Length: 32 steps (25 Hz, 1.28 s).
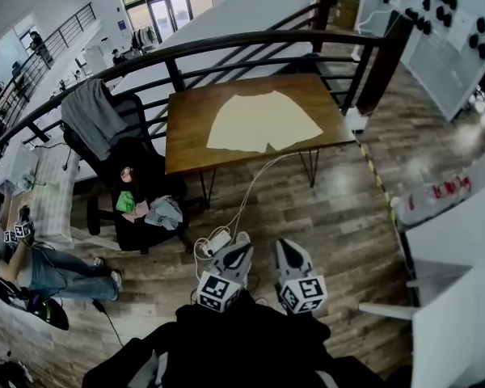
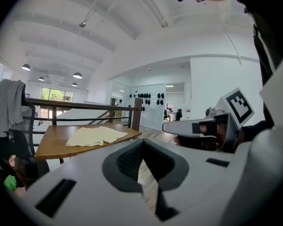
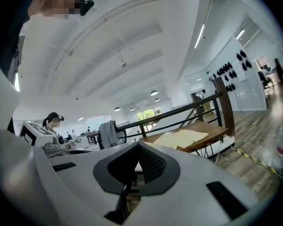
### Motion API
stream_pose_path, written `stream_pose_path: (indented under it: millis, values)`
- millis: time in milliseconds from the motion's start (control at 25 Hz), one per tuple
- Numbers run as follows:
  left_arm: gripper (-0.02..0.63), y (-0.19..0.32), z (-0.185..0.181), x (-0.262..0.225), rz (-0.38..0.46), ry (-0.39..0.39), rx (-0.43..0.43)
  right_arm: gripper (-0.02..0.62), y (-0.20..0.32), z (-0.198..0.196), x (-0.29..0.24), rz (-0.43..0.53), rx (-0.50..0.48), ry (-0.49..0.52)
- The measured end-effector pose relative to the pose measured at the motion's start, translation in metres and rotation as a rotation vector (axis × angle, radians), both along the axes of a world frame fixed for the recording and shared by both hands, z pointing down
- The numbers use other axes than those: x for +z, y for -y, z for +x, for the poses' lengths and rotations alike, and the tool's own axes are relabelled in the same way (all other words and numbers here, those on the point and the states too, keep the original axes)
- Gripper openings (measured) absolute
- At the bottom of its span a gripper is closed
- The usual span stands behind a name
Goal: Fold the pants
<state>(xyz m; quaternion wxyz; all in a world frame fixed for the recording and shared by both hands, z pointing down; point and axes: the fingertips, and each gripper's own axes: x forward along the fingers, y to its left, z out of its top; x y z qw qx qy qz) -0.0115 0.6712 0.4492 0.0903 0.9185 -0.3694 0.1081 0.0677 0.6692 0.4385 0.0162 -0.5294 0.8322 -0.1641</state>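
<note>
Table [image 1: 186,132]: one pants [image 1: 263,121]; left gripper [image 1: 242,239], right gripper [image 1: 282,244] closed.

Counts: 1 pants [image 1: 263,122], 1 table [image 1: 186,140], 1 chair [image 1: 143,168], 1 grey garment [image 1: 93,115], 2 grippers: left gripper [image 1: 241,238], right gripper [image 1: 284,243].

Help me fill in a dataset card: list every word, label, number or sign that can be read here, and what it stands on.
No readable text in any view.
Square markers on left cube and right cube: black-and-white patterns only, no words or numbers.
Red patches on white things at the head view's right edge: too blurred to read.
</note>
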Motion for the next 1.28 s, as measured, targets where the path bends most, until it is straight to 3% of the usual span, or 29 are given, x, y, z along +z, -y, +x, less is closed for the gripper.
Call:
stream_pose_path:
  millis: [320, 520, 640, 920, 1280]
  values:
    - [0.003, 0.117, 0.028, 0.007, 0.002, -0.073, 0.025, 0.005, 0.104, 0.019, 0.003, -0.005, 0.000, -0.041]
    - [0.003, 0.220, 0.029, -0.013, 0.000, -0.123, 0.043, 0.005, 0.206, 0.030, -0.016, 0.010, 0.029, -0.019]
    - [0.003, 0.276, 0.034, -0.032, 0.007, -0.147, 0.098, 0.005, 0.264, 0.029, -0.034, 0.032, 0.029, -0.040]
    - [0.003, 0.393, 0.047, -0.058, 0.123, -0.115, 0.182, 0.005, 0.388, 0.036, -0.053, 0.073, 0.085, -0.031]
    - [0.003, 0.488, 0.056, -0.069, 0.102, -0.154, 0.198, 0.005, 0.483, 0.052, -0.059, 0.070, 0.154, -0.040]
